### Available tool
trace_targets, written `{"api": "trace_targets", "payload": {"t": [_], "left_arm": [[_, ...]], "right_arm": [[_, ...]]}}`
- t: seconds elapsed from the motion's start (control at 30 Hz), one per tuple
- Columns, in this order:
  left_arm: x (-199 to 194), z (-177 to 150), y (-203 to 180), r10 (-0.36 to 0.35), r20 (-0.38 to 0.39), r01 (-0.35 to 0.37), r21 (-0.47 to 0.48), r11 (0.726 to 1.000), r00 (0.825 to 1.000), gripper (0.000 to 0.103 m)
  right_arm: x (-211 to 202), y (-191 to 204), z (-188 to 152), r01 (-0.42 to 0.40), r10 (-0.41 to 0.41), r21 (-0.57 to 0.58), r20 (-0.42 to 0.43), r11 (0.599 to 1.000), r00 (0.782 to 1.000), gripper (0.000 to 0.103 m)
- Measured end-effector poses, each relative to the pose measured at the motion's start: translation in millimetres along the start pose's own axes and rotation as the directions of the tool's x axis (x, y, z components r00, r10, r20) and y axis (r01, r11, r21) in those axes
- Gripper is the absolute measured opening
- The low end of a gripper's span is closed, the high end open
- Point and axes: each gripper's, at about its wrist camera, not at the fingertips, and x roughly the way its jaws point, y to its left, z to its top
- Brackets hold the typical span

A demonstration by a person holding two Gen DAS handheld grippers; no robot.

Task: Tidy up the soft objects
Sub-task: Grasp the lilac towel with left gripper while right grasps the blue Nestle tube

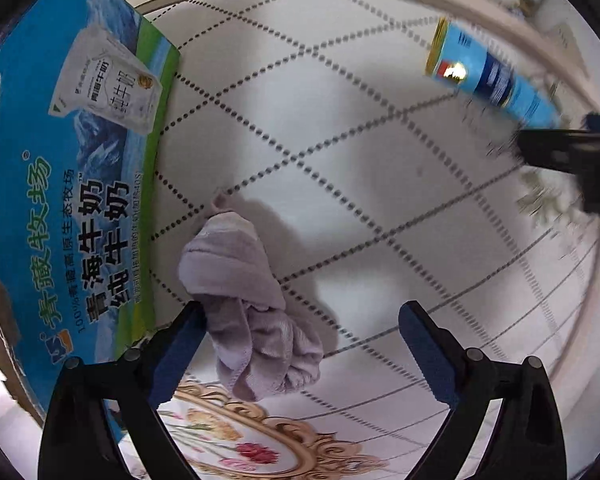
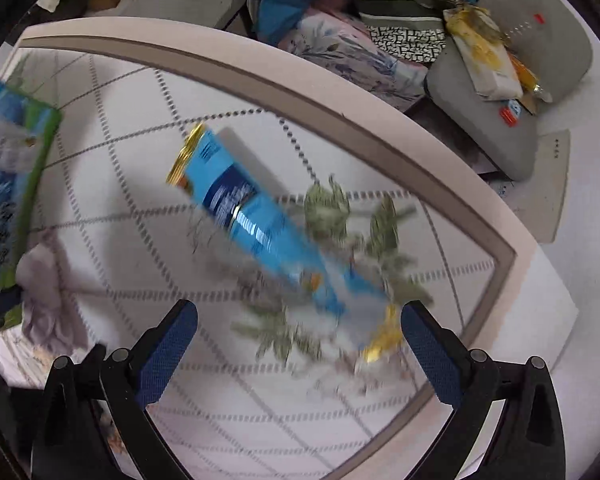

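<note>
Lavender cloth (image 1: 256, 312), crumpled in a loose bundle, lies on the desk (image 1: 380, 140) hard against the side of a blue milk carton box (image 1: 60, 200); the surface carries a white quilted-pattern cover with dotted diamond lines. Left gripper (image 1: 300, 344) has jaws wide apart, holding nothing; its left finger (image 1: 176, 356) touches or nearly touches the cloth's near edge, with the bundle sitting off-centre toward that finger. Right gripper (image 2: 300, 344) also spread open and empty, hovering over a blue tube-shaped package with gold ends (image 2: 260, 224), which is blurred in that view; whether the package rests on the desk or is in motion cannot be told. Cloth reads as terry or knit: light, limp, compressible, not fragile, unlikely to slip against the textured blue pads. Judged best hold: pinch across the thick bunched middle, where several folds stack, rather than a single hem, which would let the rest trail and unfold. Box close alongside leaves little room for the left finger; shifting the gripper sideways to centre the bundle looks advisable. Cushions and fabrics lie heaped beyond the desk edge (image 2: 380, 20).
</note>
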Motion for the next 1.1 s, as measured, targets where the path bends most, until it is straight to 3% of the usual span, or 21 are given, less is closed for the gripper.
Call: {"api": "trace_targets", "payload": {"t": [0.07,0.13,0.27,0.3,0.33,0.43,0.5,0.67,0.87,0.97,1.0,1.03,1.07,1.1], "left_arm": [[-4,5,-7,-0.031,0.012,0.031,0.03,0.999,0.999,0.098],[-5,11,-20,-0.028,0.023,0.026,0.085,0.996,0.999,0.098],[-3,15,-29,-0.012,0.044,0.007,0.116,0.993,0.999,0.098],[-4,16,-30,-0.023,0.043,0.018,0.115,0.993,0.999,0.098],[-6,15,-31,-0.042,0.042,0.037,0.114,0.993,0.998,0.098],[-22,8,-20,-0.092,0.039,0.086,0.123,0.989,0.995,0.098],[-32,3,-16,-0.104,0.055,0.096,0.131,0.987,0.993,0.098],[-39,-8,-6,-0.125,0.042,0.119,0.135,0.984,0.991,0.098],[-9,7,-15,-0.022,-0.002,0.022,0.147,0.989,1.0,0.098],[12,15,-12,-0.014,-0.045,0.02,0.121,0.992,0.999,0.098],[19,17,-12,-0.015,-0.063,0.022,0.115,0.993,0.998,0.098],[24,18,-12,-0.022,-0.074,0.03,0.11,0.993,0.997,0.091],[30,18,-16,-0.017,-0.081,0.026,0.111,0.993,0.997,0.07],[33,18,-18,-0.018,-0.088,0.028,0.115,0.993,0.996,0.066]], "right_arm": [[9,-5,8,-0.025,0.025,0.024,-0.017,0.999,1.0,0.1],[20,-9,13,-0.047,0.049,0.039,-0.05,0.998,0.998,0.082],[19,-10,9,-0.022,0.023,0.037,-0.033,0.999,0.999,0.069],[17,-13,6,-0.024,0.026,0.06,-0.038,0.998,0.999,0.059],[16,-15,1,-0.025,0.028,0.074,-0.04,0.997,0.999,0.043],[19,-28,-22,-0.054,0.071,0.179,-0.09,0.982,0.993,0.027],[22,-36,-46,-0.069,0.101,0.253,-0.116,0.965,0.988,0.024],[20,-50,-109,-0.115,0.148,0.416,-0.046,0.902,0.988,0.023],[18,-46,-162,-0.259,0.267,0.537,0.065,0.803,0.962,0.024],[16,-50,-172,-0.32,0.31,0.581,0.121,0.749,0.943,0.038],[15,-51,-177,-0.335,0.317,0.597,0.139,0.729,0.938,0.049],[17,-55,-181,-0.344,0.324,0.61,0.147,0.714,0.934,0.054],[19,-57,-182,-0.349,0.33,0.625,0.152,0.698,0.932,0.054],[22,-59,-184,-0.358,0.341,0.637,0.156,0.682,0.927,0.054]]}}
